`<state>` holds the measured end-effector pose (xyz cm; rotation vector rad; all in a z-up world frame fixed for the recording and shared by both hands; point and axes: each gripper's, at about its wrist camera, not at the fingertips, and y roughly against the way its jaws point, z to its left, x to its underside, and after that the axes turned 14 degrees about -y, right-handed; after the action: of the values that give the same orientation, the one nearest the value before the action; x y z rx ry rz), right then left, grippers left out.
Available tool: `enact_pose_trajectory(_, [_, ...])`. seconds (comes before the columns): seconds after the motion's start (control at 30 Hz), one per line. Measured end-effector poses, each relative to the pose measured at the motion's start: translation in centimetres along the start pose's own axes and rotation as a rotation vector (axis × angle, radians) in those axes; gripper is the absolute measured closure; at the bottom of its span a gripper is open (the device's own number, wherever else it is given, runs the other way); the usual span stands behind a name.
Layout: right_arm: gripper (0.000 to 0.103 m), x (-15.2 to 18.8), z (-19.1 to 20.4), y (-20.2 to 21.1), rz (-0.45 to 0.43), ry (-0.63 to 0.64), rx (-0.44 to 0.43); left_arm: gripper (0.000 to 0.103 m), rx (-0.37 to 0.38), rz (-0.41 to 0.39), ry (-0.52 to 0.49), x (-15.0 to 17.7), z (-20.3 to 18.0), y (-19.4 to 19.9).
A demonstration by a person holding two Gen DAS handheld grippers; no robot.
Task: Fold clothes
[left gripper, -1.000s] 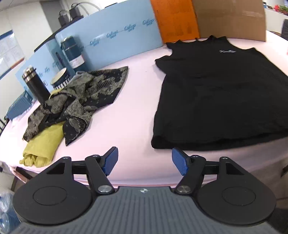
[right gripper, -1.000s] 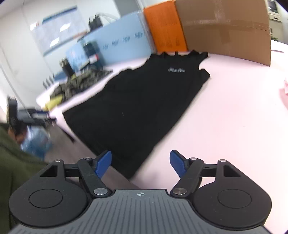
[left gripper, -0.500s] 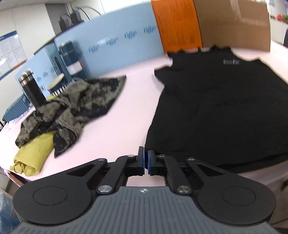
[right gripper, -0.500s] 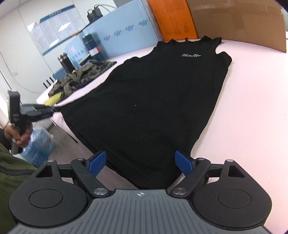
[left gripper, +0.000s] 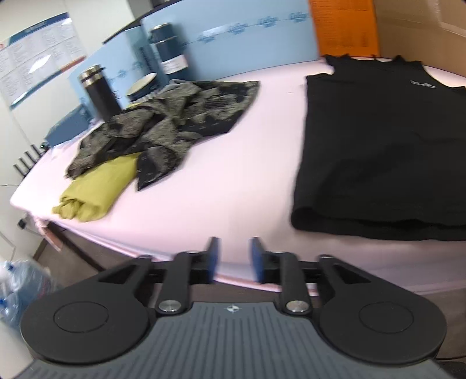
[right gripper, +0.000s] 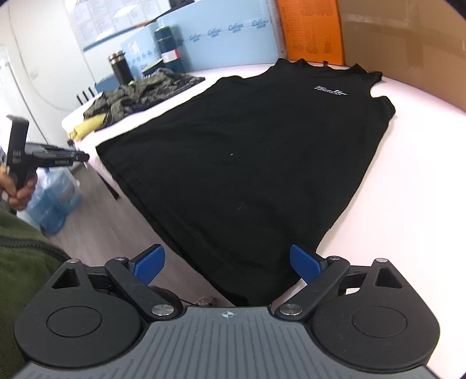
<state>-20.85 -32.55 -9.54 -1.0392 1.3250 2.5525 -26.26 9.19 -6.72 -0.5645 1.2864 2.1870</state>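
Note:
A black sleeveless top point(right gripper: 247, 163) lies flat on the pink table point(right gripper: 407, 189), neckline far, hem at the near edge. My right gripper point(right gripper: 228, 263) hovers over the hem's near corner. Its jaws are opening wide, the cloth lies below the gap, and the blue pads point(right gripper: 304, 262) do not press on it. My left gripper point(left gripper: 233, 256) sits at the table's front edge, left of the top point(left gripper: 378, 145). Its jaws are opening with a narrow gap and nothing between them. In the right wrist view the left gripper point(right gripper: 78, 157) shows at far left, held by a hand point(right gripper: 17, 192).
A patterned dark garment point(left gripper: 163, 128) lies crumpled over a yellow-green one point(left gripper: 96, 186) at the table's left. Behind stand two dark bottles point(left gripper: 100, 93), a blue partition point(left gripper: 233, 38), an orange board point(left gripper: 343, 26) and cardboard point(right gripper: 407, 38). A water jug point(right gripper: 55, 201) sits on the floor.
The left gripper closed fully half a second ago and has since parted again, its view swinging left. The right gripper's jaws spread wider as it came in over the hem corner.

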Motion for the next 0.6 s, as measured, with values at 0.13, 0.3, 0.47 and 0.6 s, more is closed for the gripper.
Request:
enact_pose_trajectory(0.13, [0.009, 0.5, 0.3, 1.2, 0.017, 0.036, 0.028, 0.044, 0.012, -0.075, -0.021, -0.4, -0.2, 2.2])
enact_pose_trajectory(0.3, [0.009, 1.7, -1.7, 3.3, -0.009, -0.144, 0.01, 0.017, 0.091, -0.233, -0.109, -2.3, -2.4, 5.3])
enact_pose_trajectory(0.47, [0.009, 2.9, -4.1, 4.1, -0.082, -0.409, -0.054, 0.017, 0.135, -0.257, -0.183, -4.5, -5.1, 4.9])
enact_pose_trajectory(0.6, [0.011, 3.3, -4.5, 4.1, -0.108, -0.542, -0.075, 0.017, 0.158, -0.157, -0.147, -6.7, -6.4, 2.6])
